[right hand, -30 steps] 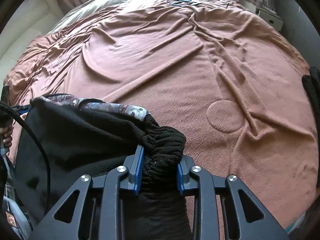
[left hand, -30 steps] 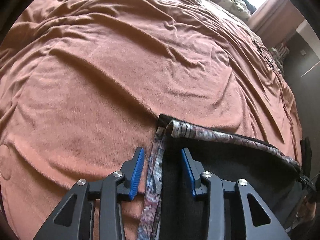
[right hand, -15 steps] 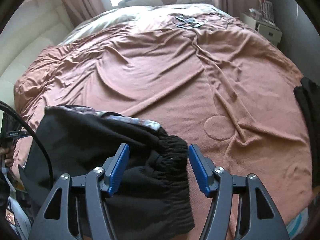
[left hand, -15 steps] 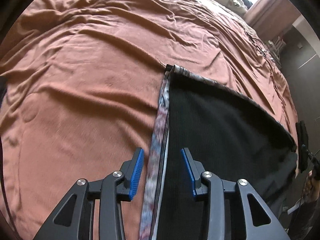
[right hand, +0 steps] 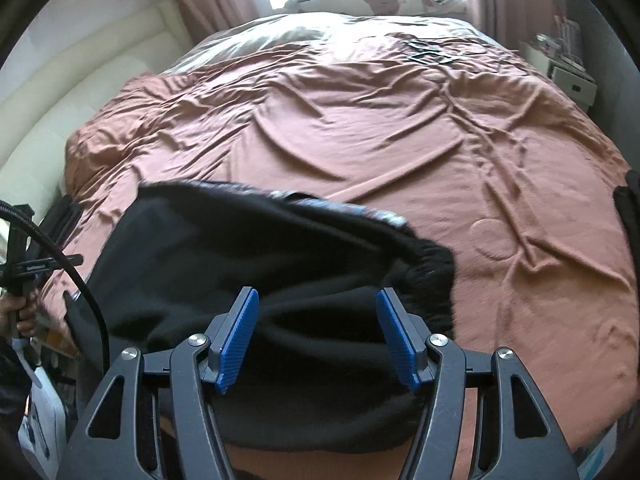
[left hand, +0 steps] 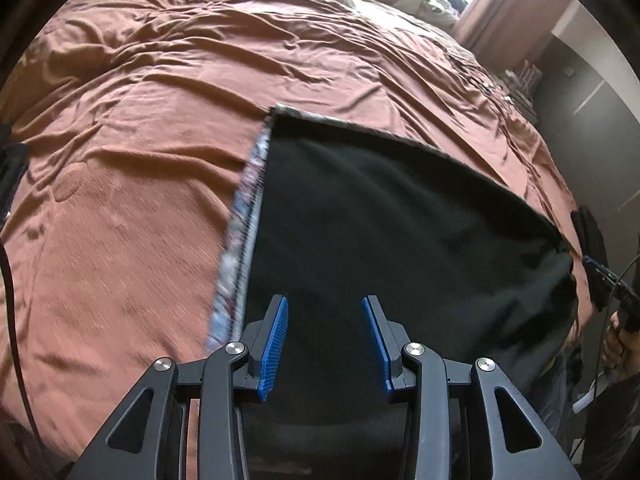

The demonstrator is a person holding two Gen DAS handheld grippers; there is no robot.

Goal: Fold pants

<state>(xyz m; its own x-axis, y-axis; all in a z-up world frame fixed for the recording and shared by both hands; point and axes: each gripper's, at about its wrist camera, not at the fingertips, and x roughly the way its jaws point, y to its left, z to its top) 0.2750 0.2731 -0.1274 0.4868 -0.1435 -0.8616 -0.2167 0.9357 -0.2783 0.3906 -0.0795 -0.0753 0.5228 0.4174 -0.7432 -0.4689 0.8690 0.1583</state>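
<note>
Pants (left hand: 380, 220) near edge behind tongs (left hand: 324, 340)

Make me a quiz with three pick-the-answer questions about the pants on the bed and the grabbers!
1. Where do the pants lie?
A. on the floor
B. on the bedspread
C. on a chair

2. What colour are the pads on the right gripper?
A. blue
B. red
C. yellow

3. What is the left gripper doing?
A. pinching the pants
B. holding a sock
C. open, holding nothing

Answers: 1 B, the black cloth is spread over the brown cover. 2 A, both ribbed pads are blue. 3 C, its fingers stand apart over the cloth with nothing pinched.
</note>
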